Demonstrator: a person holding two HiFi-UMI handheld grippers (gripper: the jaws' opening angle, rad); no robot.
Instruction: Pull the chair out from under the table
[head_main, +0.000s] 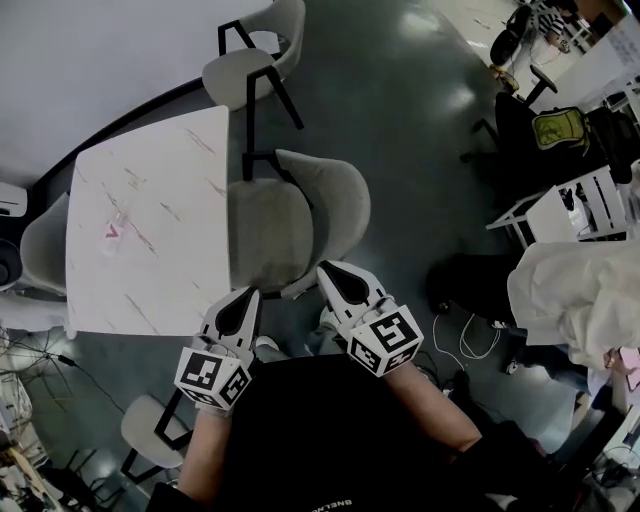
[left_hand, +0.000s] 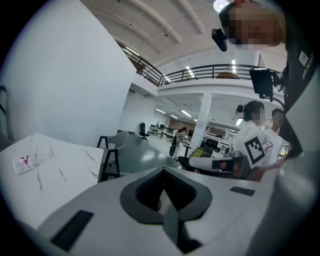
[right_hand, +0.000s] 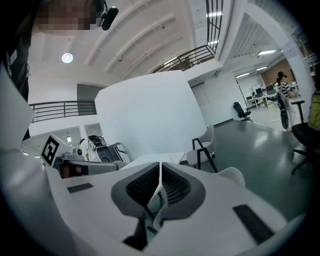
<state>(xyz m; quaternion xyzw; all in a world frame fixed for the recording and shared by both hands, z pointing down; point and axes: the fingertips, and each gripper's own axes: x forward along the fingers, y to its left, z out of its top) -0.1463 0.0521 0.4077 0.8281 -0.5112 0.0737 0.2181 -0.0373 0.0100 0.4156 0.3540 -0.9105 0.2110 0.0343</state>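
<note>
One grey chair (head_main: 290, 215) stands at the white marbled table's (head_main: 140, 180) long side, on the right in the head view. Its seat front meets the tabletop edge – how far it goes under can't be told – and its curved backrest is on the side away from the table.

Both grippers are near the table's near corner, just short of the chair. The right gripper (head_main: 326, 268) has its tip by the backrest's near edge, jaws pressed together w/ nothing between them. The left gripper (head_main: 252, 293) has its tip between the table corner and the seat's near edge, jaws also closed and empty. Contact w/ the chair can't be made out for either.

Three more chairs ring the table: one at its far end (head_main: 250, 60), one at its left side (head_main: 45, 245), one past its near end (head_main: 150, 430).

On the tabletop lies a small card w/ a red mark (head_main: 115, 232). Beyond the table to the right is dark glossy floor (head_main: 400, 130) – then desks and bags, well apart from the table
</note>
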